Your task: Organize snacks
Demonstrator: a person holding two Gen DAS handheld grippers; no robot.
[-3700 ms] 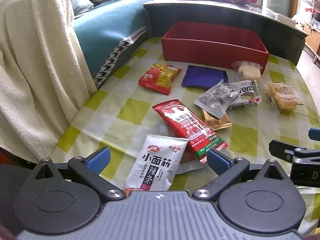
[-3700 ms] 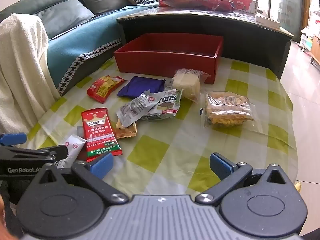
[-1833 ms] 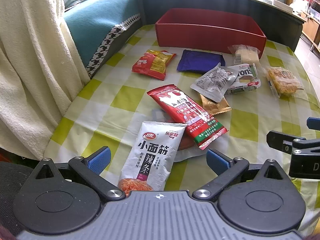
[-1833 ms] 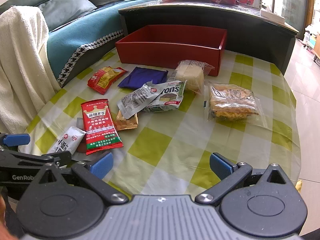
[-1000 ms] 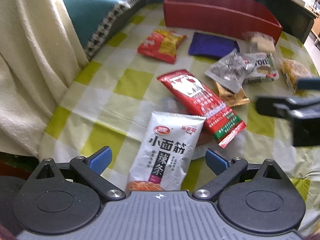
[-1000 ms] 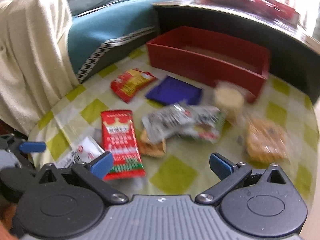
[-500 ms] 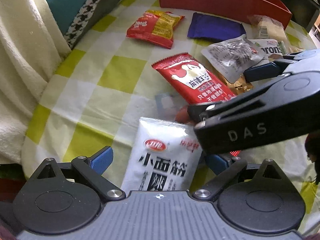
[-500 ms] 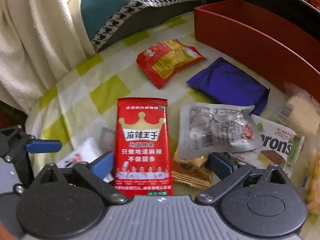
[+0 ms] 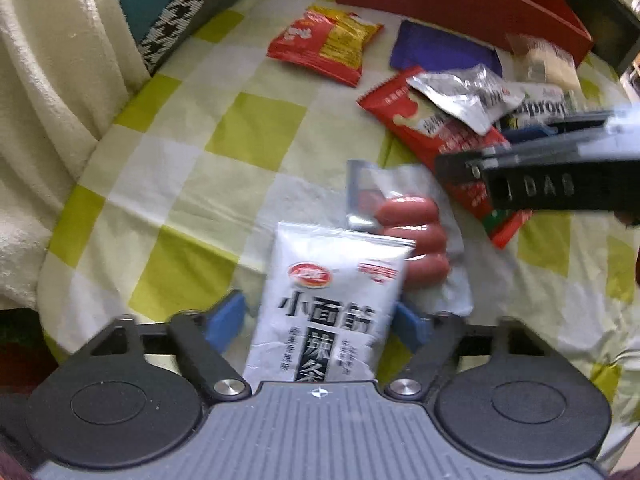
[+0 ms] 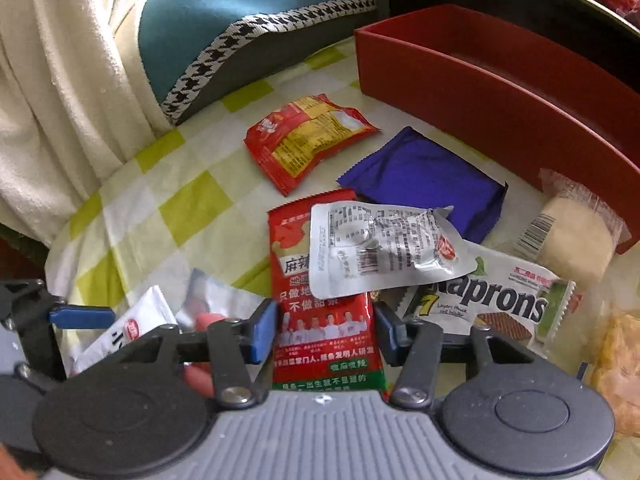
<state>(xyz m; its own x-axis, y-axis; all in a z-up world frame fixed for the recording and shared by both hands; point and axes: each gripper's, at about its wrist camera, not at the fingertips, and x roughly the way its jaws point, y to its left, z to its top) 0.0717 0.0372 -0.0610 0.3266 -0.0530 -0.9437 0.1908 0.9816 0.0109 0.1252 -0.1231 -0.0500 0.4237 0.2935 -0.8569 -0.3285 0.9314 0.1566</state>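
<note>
The white snack packet (image 9: 332,312) lies at the near edge of the table (image 9: 256,132), at 6 o'clock in the left wrist view, with the left gripper (image 9: 320,322) straddling its lower half. Half a second earlier the blue pads stood wide of the packet; the jaws have just been closing and the right-hand pad now meets the packet's edge, while the left-hand pad shows a narrow gap, so a firm grip cannot be confirmed. The sausage pack (image 9: 412,236) lies partly under the packet at 1 o'clock. The long red packet (image 10: 324,312) lies at 6 o'clock in the right wrist view; the right gripper (image 10: 326,330) has also just been closing, and its pads now press both long edges of that packet. The silver pouch (image 10: 384,248) overlaps the red packet's upper end. The red box (image 10: 500,96) stands empty at 1 o'clock, well apart. Judgement: both pick-ups are beginning, and no snack is yet stored. The overlapping pouch may be dragged along on lifting.
</note>
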